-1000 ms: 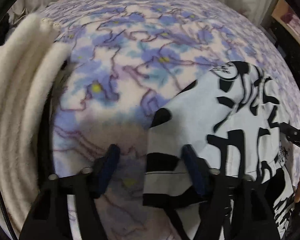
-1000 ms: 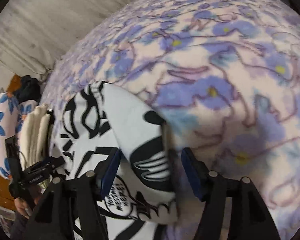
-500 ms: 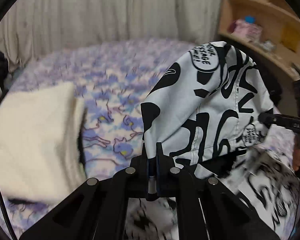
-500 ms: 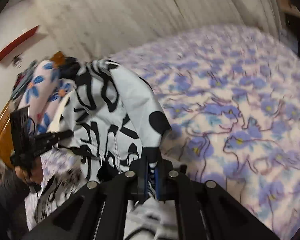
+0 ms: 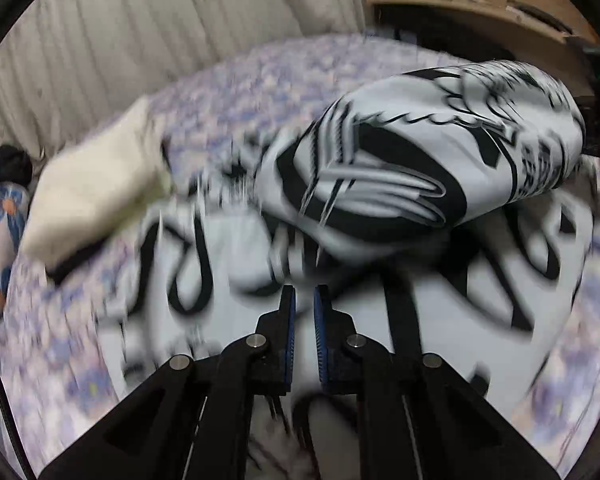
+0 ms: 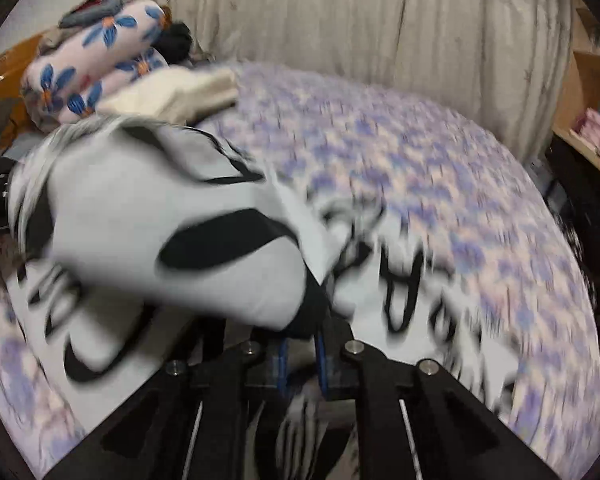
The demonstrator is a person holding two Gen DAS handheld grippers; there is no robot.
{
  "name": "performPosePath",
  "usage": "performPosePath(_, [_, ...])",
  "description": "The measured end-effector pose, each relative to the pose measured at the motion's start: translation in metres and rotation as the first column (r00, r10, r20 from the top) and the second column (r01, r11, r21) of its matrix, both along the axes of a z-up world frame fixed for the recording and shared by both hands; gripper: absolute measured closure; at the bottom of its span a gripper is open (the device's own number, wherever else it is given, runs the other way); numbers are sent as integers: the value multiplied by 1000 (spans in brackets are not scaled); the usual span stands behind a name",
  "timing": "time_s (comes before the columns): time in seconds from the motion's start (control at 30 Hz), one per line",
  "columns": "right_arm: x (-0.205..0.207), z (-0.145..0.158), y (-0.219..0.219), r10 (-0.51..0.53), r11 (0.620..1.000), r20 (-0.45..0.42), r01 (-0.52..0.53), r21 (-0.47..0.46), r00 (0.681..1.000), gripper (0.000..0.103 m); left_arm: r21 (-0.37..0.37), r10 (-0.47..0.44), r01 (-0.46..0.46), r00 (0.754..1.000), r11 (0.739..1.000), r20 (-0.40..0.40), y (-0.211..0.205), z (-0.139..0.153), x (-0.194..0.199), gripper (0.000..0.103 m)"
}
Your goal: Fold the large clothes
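Observation:
A large white garment with black graphic print (image 5: 420,168) lies on the bed, one part of it thrown over the rest as a loose, billowing flap (image 6: 140,208). My left gripper (image 5: 304,294) hovers just above the spread cloth. Its jaws are opening, a narrow gap shows between the blue pads, and nothing is pinched there. My right gripper (image 6: 302,340) is also opening. The flap's dark hem still lies over and between its fingertips and hides them. Both views are blurred by motion.
A purple flowered blanket (image 5: 260,92) covers the bed. A folded cream garment (image 5: 96,192) lies at the head end beside blue-flowered pillows (image 6: 96,52). A pale curtain (image 5: 160,32) hangs behind the bed. Wooden shelves (image 5: 480,0) stand to the right.
Both grippers closed on the garment's far edge, lifted it and carried it back over the rest. The left jaws have now parted and let go, and the flap is dropping.

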State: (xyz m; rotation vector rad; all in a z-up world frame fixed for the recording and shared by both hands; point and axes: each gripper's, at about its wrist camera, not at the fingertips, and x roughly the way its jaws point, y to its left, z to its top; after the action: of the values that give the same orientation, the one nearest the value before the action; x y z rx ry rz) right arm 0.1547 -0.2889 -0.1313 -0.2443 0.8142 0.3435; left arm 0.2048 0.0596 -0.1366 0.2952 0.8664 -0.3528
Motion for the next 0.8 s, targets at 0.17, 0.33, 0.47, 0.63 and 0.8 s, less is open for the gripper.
performPosePath(0.17, [-32, -9, -19, -83, 988, -107, 96, 123, 991, 92, -103, 89, -95, 994, 990, -68, 24, 2, -20, 91])
performPosePath(0.33, [-52, -9, -24, -85, 939, -236, 157, 305, 968, 77, -258, 118, -162, 977, 952, -179, 38, 13, -36, 57])
performPosePath(0.47, [-54, -7, -20, -60, 879, -286, 187, 439, 956, 48, -388, 92, -183, 966, 903, -241, 34, 15, -48, 50])
performPosePath(0.63, [-38, -20, -17, -23, 768, -369, 252, 589, 929, 48, -544, 74, -244, 946, 803, -315, 29, 6, -37, 39])
performPosePath(0.8, [-23, -27, -17, -19, 657, -383, 300, 692, 924, 48, -644, 103, -342, 919, 685, -380, 29, -5, -10, 39])
